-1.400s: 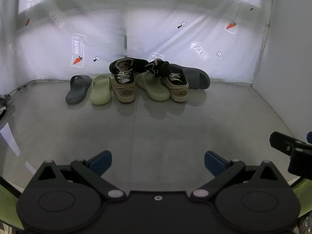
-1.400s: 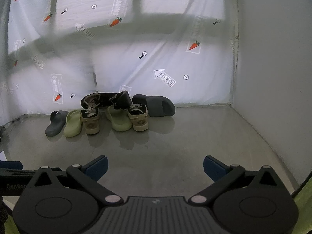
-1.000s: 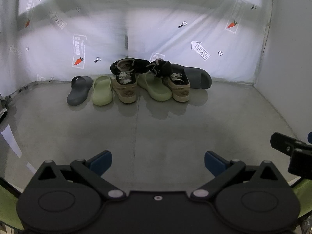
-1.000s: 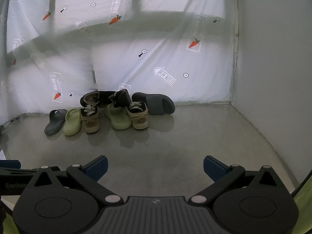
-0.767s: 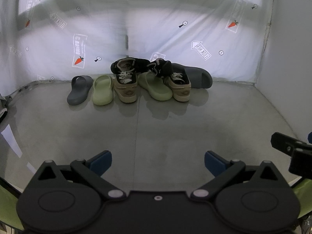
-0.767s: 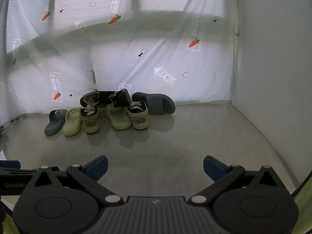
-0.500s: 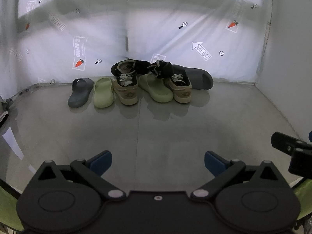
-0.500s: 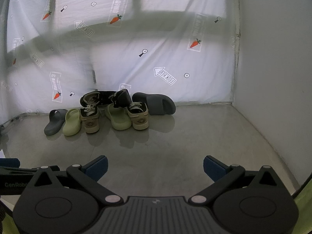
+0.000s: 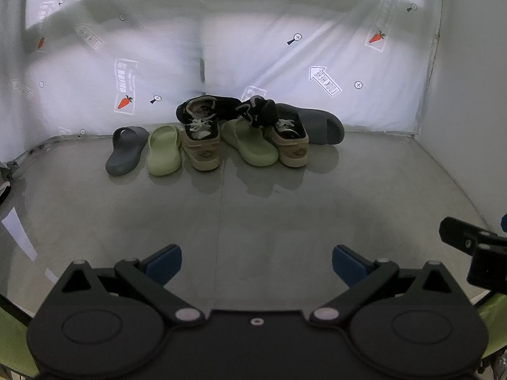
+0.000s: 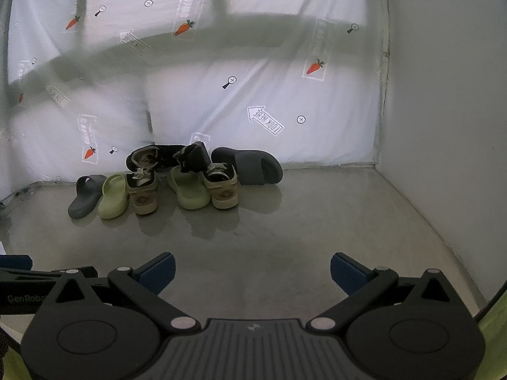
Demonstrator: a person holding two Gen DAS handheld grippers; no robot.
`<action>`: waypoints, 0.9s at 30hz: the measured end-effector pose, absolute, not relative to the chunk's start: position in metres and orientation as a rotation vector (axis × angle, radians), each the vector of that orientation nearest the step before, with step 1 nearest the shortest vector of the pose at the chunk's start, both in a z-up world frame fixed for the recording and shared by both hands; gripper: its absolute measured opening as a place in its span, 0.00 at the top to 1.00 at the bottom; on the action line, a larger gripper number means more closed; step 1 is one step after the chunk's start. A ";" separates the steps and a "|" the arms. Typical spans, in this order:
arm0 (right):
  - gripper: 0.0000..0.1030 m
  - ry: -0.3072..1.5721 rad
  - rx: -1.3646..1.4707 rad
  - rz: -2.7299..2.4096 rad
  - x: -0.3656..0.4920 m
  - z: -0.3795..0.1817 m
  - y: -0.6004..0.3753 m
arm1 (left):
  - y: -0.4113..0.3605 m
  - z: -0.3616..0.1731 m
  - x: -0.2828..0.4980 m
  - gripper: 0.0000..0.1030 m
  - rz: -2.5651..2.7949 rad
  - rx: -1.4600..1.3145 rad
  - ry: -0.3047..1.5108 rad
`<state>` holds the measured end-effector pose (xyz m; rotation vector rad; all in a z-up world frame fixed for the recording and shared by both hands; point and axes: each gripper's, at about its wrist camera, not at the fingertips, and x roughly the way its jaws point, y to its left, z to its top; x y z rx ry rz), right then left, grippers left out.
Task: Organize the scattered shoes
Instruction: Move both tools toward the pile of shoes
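Note:
Several shoes lie in a heap on the grey floor at the foot of the back sheet. From left: a grey slide (image 9: 125,151) (image 10: 85,195), a pale green slide (image 9: 164,151) (image 10: 114,197), a tan sneaker (image 9: 202,145) (image 10: 143,194), a second green slide (image 9: 252,146) (image 10: 191,190), a second tan sneaker (image 9: 291,145) (image 10: 221,186) and a second grey slide (image 9: 317,123) (image 10: 253,166). Two black sneakers (image 9: 209,109) (image 10: 161,155) rest on top behind. My left gripper (image 9: 256,261) and right gripper (image 10: 252,270) both stand open and hold nothing, well short of the heap.
A white plastic sheet (image 9: 285,47) with carrot and arrow prints closes off the back. A plain white wall (image 10: 443,95) runs along the right. Bare concrete floor (image 9: 253,209) stretches between the grippers and the shoes. The right gripper's body (image 9: 475,250) shows at the left view's right edge.
Both views have drifted only slightly; the shoes sit a touch lower and farther right in the left wrist view. Neither gripper has changed its opening, and no shoe has moved.

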<state>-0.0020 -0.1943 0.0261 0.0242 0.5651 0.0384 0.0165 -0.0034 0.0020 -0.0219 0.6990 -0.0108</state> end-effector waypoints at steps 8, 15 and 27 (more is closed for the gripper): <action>0.00 0.578 0.024 0.041 0.004 0.024 -0.193 | -0.003 -0.001 0.021 0.01 -0.003 -0.025 0.705; 0.00 0.585 0.018 0.075 0.017 0.023 -0.192 | -0.002 -0.002 0.029 0.01 0.030 -0.053 0.706; 0.00 0.587 -0.006 0.169 0.074 0.024 -0.204 | -0.014 -0.008 0.060 0.06 0.048 -0.098 0.698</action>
